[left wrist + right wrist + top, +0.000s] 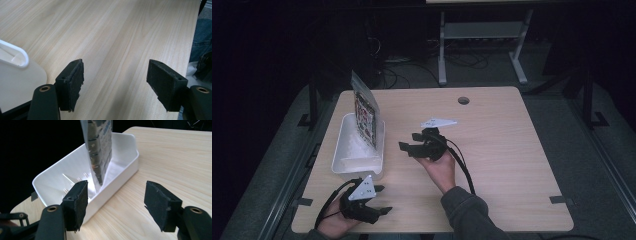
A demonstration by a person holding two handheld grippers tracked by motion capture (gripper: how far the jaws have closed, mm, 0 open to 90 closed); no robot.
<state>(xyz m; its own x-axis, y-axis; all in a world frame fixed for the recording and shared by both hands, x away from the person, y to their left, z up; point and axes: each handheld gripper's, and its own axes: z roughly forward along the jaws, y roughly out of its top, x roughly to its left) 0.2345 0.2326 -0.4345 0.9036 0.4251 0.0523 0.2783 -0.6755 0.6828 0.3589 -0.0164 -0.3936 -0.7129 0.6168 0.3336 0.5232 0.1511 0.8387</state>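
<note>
A white plastic bin (343, 150) sits on the left of the wooden table, and a printed flat packet (364, 112) stands upright in it, leaning on its right wall. In the right gripper view the bin (62, 173) and the packet (100, 147) lie just beyond the jaws. My right gripper (408, 141) is open at mid-table, pointing left at the bin, nothing between its jaws (117, 205). My left gripper (382, 199) is open near the front edge, just in front of the bin, and holds nothing (115, 82). A corner of the bin (15, 55) shows at its left.
The table (492, 145) has a round cable hole (463, 100) at the back. A table frame and cables stand on the dark floor behind. The person's trouser leg (202, 37) shows past the table's edge in the left gripper view.
</note>
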